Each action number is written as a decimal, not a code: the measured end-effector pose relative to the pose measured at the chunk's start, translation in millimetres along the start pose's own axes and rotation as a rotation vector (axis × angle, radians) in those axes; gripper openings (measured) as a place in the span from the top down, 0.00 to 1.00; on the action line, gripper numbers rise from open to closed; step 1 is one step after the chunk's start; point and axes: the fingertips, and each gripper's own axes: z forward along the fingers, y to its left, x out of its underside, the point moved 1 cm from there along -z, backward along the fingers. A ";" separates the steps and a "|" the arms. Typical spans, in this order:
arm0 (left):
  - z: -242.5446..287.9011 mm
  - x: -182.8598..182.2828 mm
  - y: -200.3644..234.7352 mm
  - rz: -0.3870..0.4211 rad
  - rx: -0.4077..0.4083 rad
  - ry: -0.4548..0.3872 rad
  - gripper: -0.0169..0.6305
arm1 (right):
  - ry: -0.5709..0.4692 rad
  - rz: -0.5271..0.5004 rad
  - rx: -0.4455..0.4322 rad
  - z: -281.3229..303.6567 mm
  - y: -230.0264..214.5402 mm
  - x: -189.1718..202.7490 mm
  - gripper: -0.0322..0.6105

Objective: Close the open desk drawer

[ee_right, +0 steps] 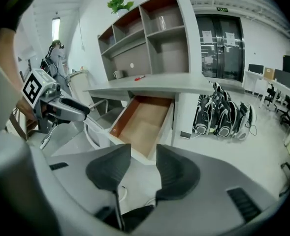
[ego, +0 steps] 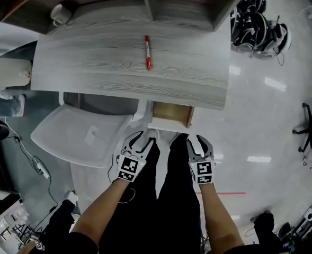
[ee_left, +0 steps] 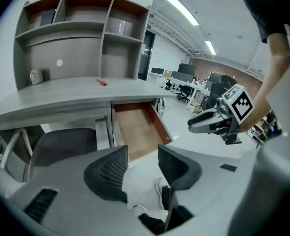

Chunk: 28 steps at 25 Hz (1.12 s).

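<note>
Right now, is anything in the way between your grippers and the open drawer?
Nothing visible. The left gripper and right gripper hang open just short of the drawer, which looks empty inside.

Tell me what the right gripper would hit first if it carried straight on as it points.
Probably the white drawer front panel of the open drawer, framed between the open, empty jaws of the right gripper; depth is uncertain.
</note>
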 end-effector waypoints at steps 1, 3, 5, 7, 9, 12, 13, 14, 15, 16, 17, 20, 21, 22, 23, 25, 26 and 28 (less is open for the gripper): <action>4.6 3.1 2.6 0.007 0.002 0.002 0.68 | 0.007 0.008 0.008 2.7 -2.2 5.0 0.70; 13.5 9.0 9.7 0.019 0.007 0.005 0.67 | 0.018 0.014 0.013 10.1 -4.3 13.5 0.70; 20.8 15.1 16.4 0.030 0.018 0.013 0.66 | 0.031 0.002 0.004 20.0 -3.5 19.7 0.69; 26.8 22.5 18.2 0.048 0.039 0.022 0.66 | 0.050 -0.011 -0.022 30.9 0.9 25.7 0.69; 32.7 33.6 17.7 0.060 0.059 0.036 0.66 | 0.091 -0.025 -0.063 40.6 7.8 37.3 0.69; 41.1 51.9 18.6 0.062 0.064 0.067 0.65 | 0.155 -0.054 -0.104 49.8 11.5 56.7 0.69; 42.7 56.0 18.3 0.064 0.063 0.077 0.65 | 0.167 -0.065 -0.108 50.6 11.2 60.6 0.69; 44.2 58.4 17.7 0.067 0.062 0.083 0.64 | 0.172 -0.081 -0.111 51.2 10.8 62.5 0.69; 46.8 59.1 17.5 0.072 0.061 0.086 0.64 | 0.172 -0.101 -0.113 52.7 9.9 62.3 0.69; 50.8 58.4 18.0 0.077 0.059 0.086 0.64 | 0.167 -0.126 -0.111 55.8 8.1 60.7 0.69; 55.0 57.5 18.9 0.079 0.055 0.085 0.64 | 0.164 -0.148 -0.105 59.5 6.0 59.5 0.69; 61.8 62.6 20.1 0.074 0.047 0.098 0.64 | 0.169 -0.135 -0.090 68.1 4.5 63.4 0.69; 63.4 66.2 20.2 0.078 0.048 0.110 0.64 | 0.168 -0.113 -0.087 70.5 4.7 63.5 0.69; 65.6 70.0 19.9 0.089 0.049 0.124 0.64 | 0.166 -0.094 -0.082 72.7 4.2 62.6 0.69; 68.2 73.0 18.9 0.105 0.053 0.135 0.64 | 0.163 -0.082 -0.077 74.5 3.0 61.4 0.69; 73.9 75.9 17.2 0.132 0.062 0.143 0.64 | 0.157 -0.078 -0.069 77.4 0.4 60.1 0.69; 76.7 76.2 17.6 0.139 0.064 0.142 0.64 | 0.154 -0.079 -0.066 79.0 -0.6 59.8 0.69; 81.5 76.7 20.0 0.145 0.062 0.137 0.64 | 0.146 -0.081 -0.064 82.0 -2.1 59.1 0.69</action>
